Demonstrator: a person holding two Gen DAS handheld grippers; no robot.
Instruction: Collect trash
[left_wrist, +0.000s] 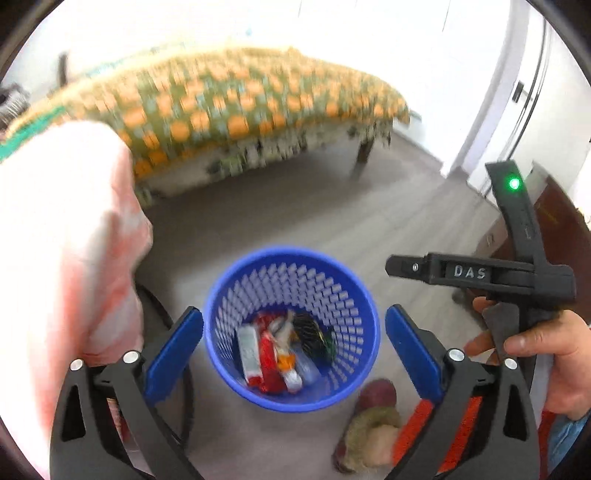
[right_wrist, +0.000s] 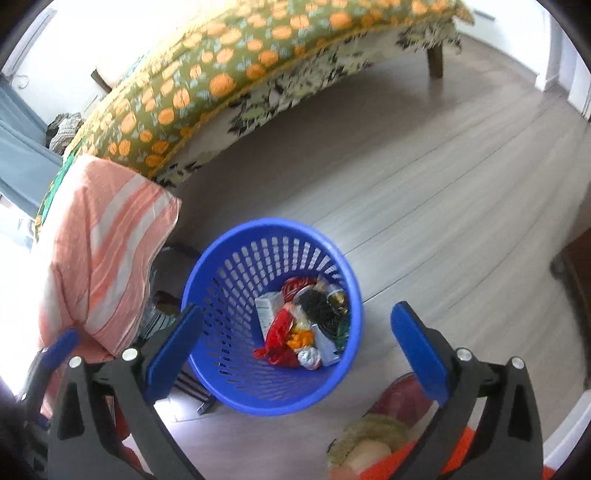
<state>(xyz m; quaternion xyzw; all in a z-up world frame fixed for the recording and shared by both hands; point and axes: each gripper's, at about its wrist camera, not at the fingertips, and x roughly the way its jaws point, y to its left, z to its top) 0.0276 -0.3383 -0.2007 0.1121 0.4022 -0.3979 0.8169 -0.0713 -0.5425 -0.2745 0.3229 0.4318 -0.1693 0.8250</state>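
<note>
A blue perforated trash basket (left_wrist: 236, 288) stands on the grey floor and also shows in the right wrist view (right_wrist: 221, 280). Inside it lies trash (left_wrist: 280, 354): a white box, red and orange wrappers, black netting, crumpled foil; the right wrist view shows the same pile (right_wrist: 303, 332). My left gripper (left_wrist: 293, 339) is open and empty above the basket. My right gripper (right_wrist: 295, 339) is open and empty above the basket too. The right gripper's body (left_wrist: 480, 273), held in a hand, shows at the right of the left wrist view.
A bed with an orange-and-green patterned cover (right_wrist: 229, 66) runs across the back. A pink-and-white striped cloth (right_wrist: 99, 251) hangs at the left beside the basket. A slippered foot (left_wrist: 369, 424) is on the wood floor (right_wrist: 424, 192) below the basket.
</note>
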